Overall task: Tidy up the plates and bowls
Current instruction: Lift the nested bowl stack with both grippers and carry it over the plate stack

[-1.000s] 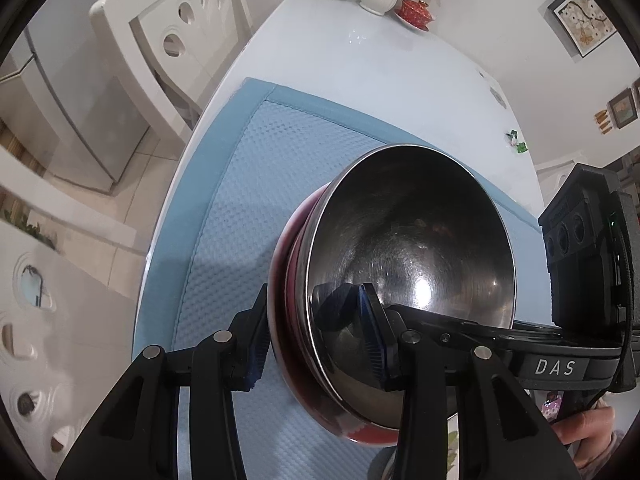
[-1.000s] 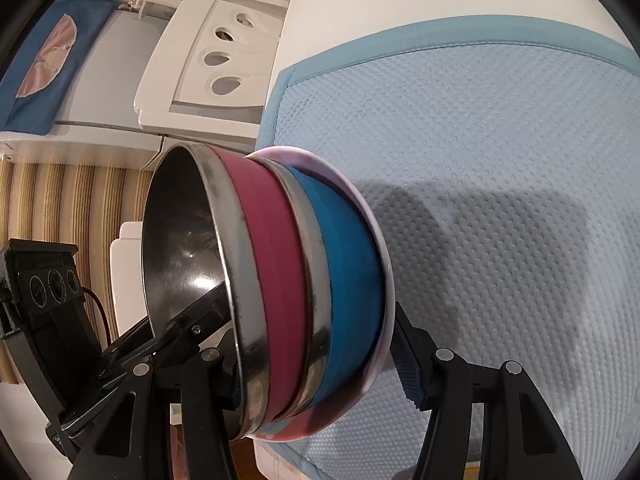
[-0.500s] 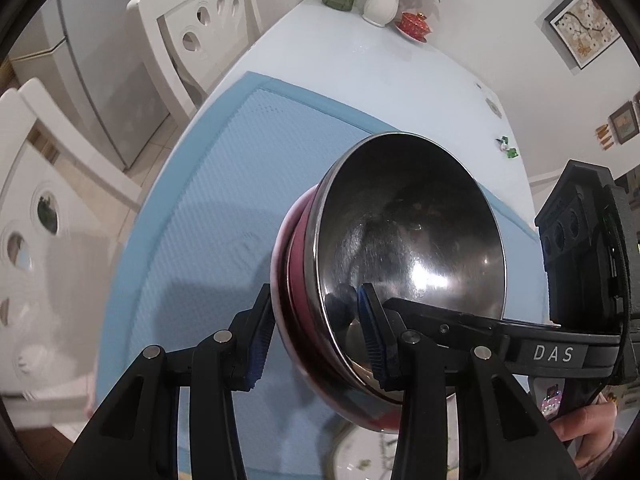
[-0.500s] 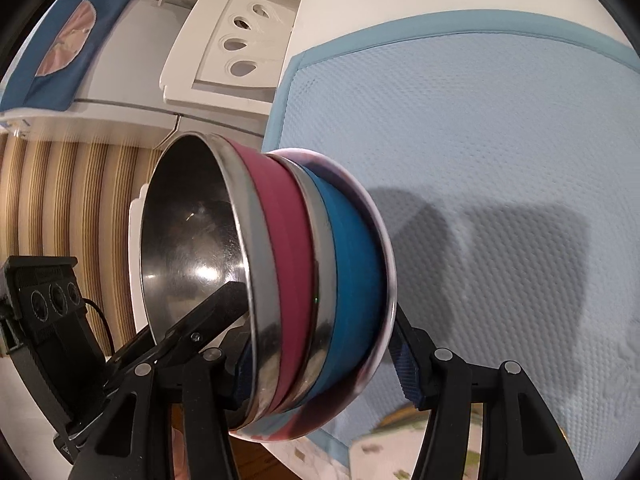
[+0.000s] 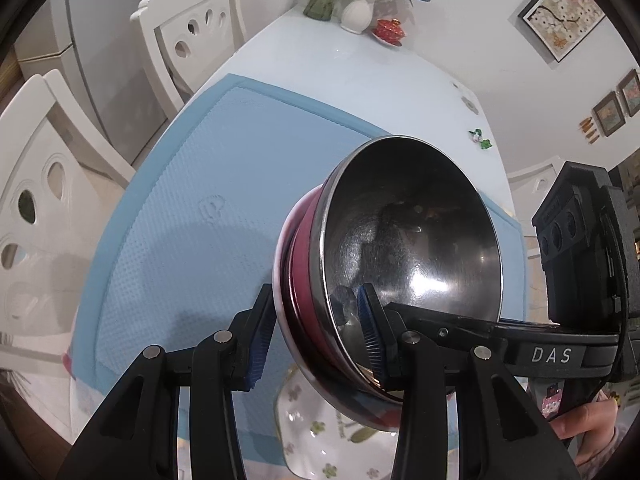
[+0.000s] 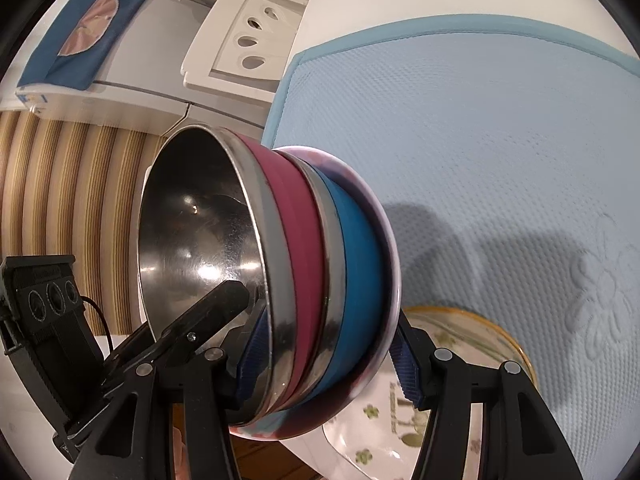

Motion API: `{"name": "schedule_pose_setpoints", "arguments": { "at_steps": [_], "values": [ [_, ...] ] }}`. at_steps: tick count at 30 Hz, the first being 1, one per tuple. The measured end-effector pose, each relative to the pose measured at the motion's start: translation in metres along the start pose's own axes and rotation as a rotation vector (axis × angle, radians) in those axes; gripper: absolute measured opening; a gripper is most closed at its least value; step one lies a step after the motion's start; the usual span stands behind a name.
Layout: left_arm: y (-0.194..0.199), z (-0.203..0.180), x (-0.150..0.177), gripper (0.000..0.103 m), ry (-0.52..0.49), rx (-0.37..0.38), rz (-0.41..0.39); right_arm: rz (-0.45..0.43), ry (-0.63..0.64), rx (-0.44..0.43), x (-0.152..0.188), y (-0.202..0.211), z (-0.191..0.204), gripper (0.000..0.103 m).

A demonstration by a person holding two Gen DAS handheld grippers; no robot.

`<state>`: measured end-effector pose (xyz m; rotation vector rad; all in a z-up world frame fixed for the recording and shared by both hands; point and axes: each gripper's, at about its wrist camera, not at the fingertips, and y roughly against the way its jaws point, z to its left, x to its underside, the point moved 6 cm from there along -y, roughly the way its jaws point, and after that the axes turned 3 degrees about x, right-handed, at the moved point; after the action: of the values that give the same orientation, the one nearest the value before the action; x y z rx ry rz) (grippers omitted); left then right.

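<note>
A nested stack hangs tilted above the blue mat (image 5: 192,184): a steel bowl (image 5: 412,240) with a magenta wall (image 6: 292,248), a steel bowl with a blue wall (image 6: 360,264), and a pale plate (image 6: 391,240) under them. My left gripper (image 5: 314,340) is shut on one side of the stack, one pad inside the top bowl and one against the plate. My right gripper (image 6: 326,360) clamps the opposite side the same way. Each gripper shows in the other's view, with a hand (image 5: 580,420) at the lower right.
Below the stack, near the mat's front edge, lie a white floral dish (image 5: 316,436) and a yellow-rimmed plate (image 6: 480,332). White chairs (image 5: 192,40) stand along the table's left side. A vase (image 5: 358,14) and a red lidded dish (image 5: 390,30) sit at the far end.
Both grippers have carried the stack up and back toward the mat's near edge. The floral dish and the yellow-rimmed plate have come into view beneath it. The grip is unchanged.
</note>
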<state>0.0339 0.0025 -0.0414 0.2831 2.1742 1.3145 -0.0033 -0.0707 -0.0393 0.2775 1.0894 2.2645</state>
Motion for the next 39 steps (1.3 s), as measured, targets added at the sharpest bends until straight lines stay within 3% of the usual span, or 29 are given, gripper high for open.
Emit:
{"name": "schedule_pose_setpoints", "arguments": {
  "at_steps": [12,27,39],
  "values": [
    [0.008,-0.029,0.041,0.037,-0.01,0.021,-0.023,-0.01,0.022,0.021,0.037,0.013,-0.008,0.056],
    [-0.019,-0.031,0.097,0.037,0.007,0.054,0.039,0.033,0.046,0.1,0.073,-0.003,-0.032,0.056],
    [-0.025,-0.031,0.114,0.037,0.018,0.035,0.041,0.062,0.074,0.103,0.089,-0.015,-0.04,0.056]
  ]
}}
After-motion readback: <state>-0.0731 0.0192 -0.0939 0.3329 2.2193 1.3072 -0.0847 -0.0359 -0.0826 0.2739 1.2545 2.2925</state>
